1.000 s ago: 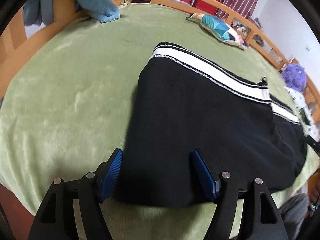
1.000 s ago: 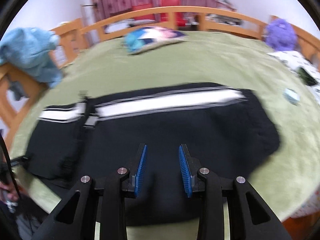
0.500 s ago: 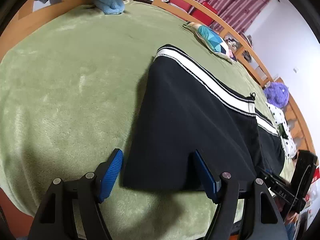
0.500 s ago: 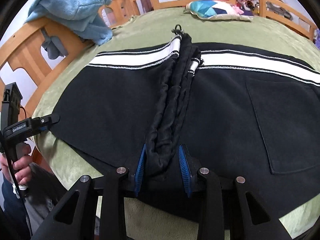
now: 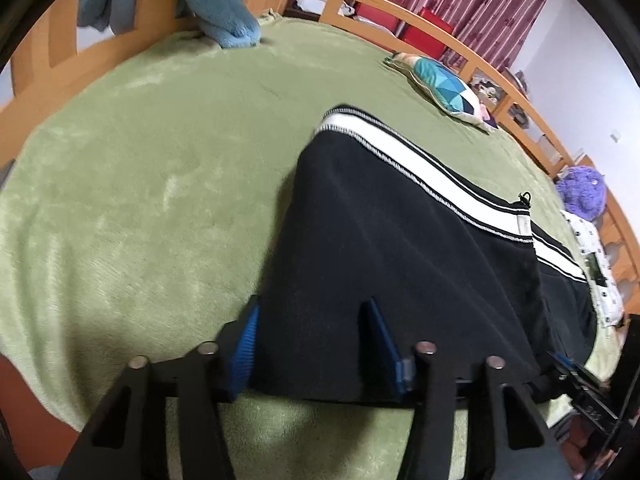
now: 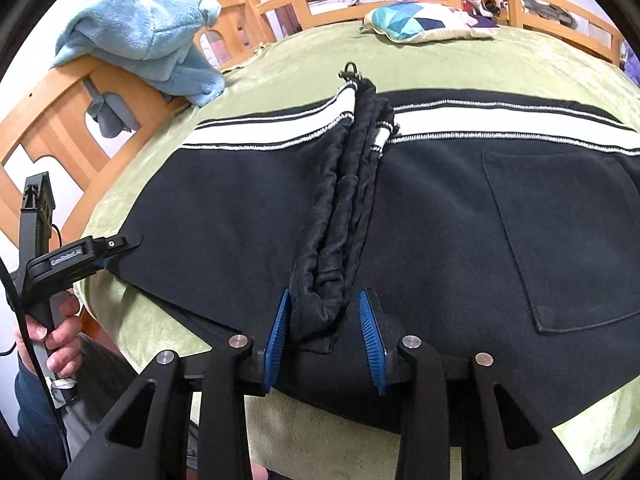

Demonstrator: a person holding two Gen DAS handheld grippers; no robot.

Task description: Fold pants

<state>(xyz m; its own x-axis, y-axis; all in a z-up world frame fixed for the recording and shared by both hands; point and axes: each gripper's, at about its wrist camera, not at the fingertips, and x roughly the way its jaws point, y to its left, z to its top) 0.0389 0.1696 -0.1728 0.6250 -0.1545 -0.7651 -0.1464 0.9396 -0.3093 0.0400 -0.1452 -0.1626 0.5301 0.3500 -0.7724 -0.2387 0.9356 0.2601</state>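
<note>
Black pants [image 5: 400,264] with a white side stripe lie folded over on a green blanket [image 5: 140,184]. My left gripper [image 5: 316,340] is open, its blue pads straddling the near edge of the folded pants; the cloth lies between the jaws. In the right wrist view the pants [image 6: 240,216] spread wide, with a bunched ridge of waistband cloth [image 6: 344,216] running toward me. My right gripper [image 6: 326,340] is open, its pads on either side of the near end of that ridge. The left gripper also shows in the right wrist view [image 6: 80,256], at the pants' left corner.
A wooden bed frame [image 5: 472,56] rings the blanket. A blue towel [image 6: 144,40] hangs on the rail. A patterned cushion [image 5: 444,88] lies at the far side. A purple plush [image 5: 582,196] and a white spotted cloth [image 5: 596,264] sit at the right.
The right gripper has swung left from the leg end to the bunched waistband ridge. The left gripper has come closer over the pants' near edge and narrowed a little.
</note>
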